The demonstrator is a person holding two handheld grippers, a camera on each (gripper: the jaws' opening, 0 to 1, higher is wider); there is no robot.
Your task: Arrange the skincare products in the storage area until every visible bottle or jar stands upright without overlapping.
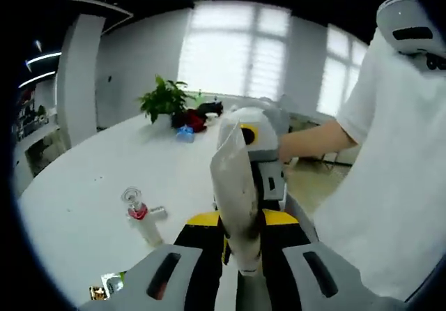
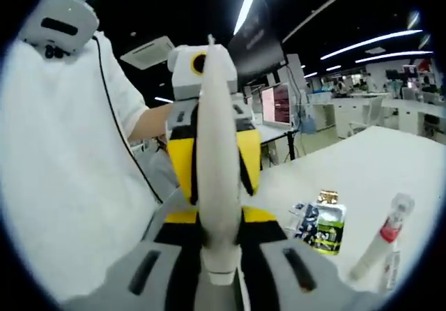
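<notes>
Above the white table point(image 1: 83, 185), both jaws seemingly clamp opposite ends of one white tube point(image 2: 216, 164).

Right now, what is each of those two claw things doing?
Left gripper: shut on a white tube.
Right gripper: shut on the same tube, from its other end.

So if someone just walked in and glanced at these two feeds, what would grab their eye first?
Probably the white tube, held up off the table between both grippers: the left gripper and the right gripper each have their fingers closed on it, facing one another. Next, the person in a white shirt close behind them. Then the clear bottle with a red band on the white table, and a green packet near it.
</notes>
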